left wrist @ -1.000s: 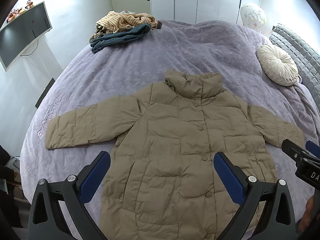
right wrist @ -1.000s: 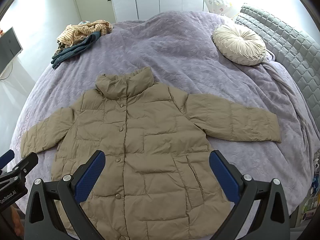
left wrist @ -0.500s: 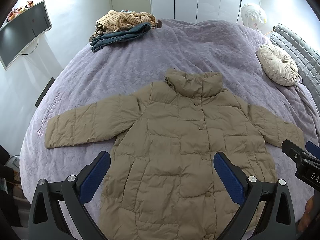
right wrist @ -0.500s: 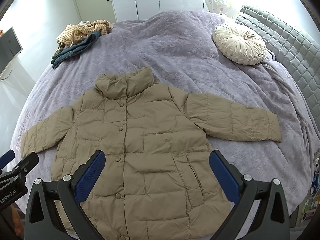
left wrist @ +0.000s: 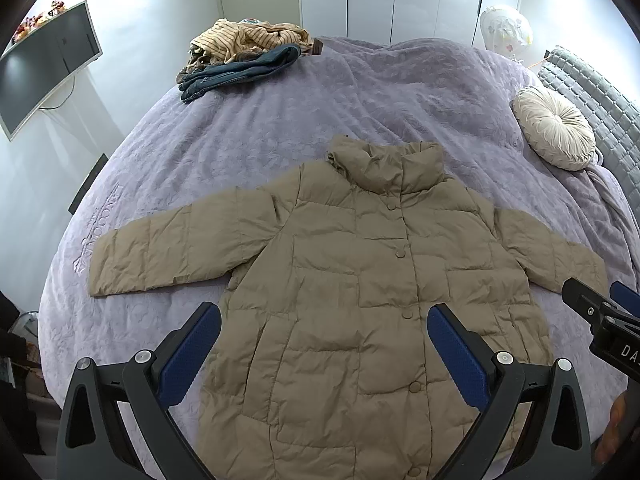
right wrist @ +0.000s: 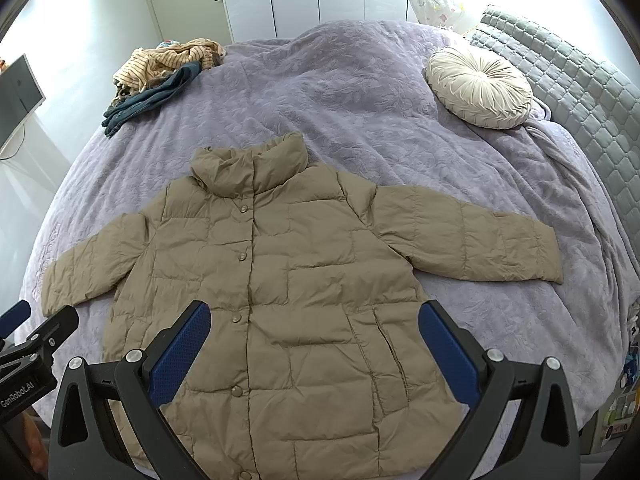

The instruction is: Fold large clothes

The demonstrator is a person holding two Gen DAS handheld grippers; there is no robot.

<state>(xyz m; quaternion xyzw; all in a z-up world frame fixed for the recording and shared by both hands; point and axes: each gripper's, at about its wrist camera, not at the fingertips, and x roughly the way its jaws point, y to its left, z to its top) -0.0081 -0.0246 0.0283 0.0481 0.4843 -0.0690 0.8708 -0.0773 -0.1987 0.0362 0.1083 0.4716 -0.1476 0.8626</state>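
here i see the jacket (left wrist: pixel 360 300) spread flat, buttoned, on the bed (left wrist: pixel 280 120), filling the lower middle of both frames. my left claw (left wrist: pixel 324 352) and right claw (right wrist: pixel 314 348) hang above its hem, both spread wide, holding and touching nothing.

Left gripper (right wrist: pixel 24 364) body: "GenRobot.AI" (white print, right wrist view)
Right gripper (left wrist: pixel 616 340) body: "DA", cut off at frame edge
Bedspread (left wrist: pixel 92 236) embroidery: lettering, unreadable
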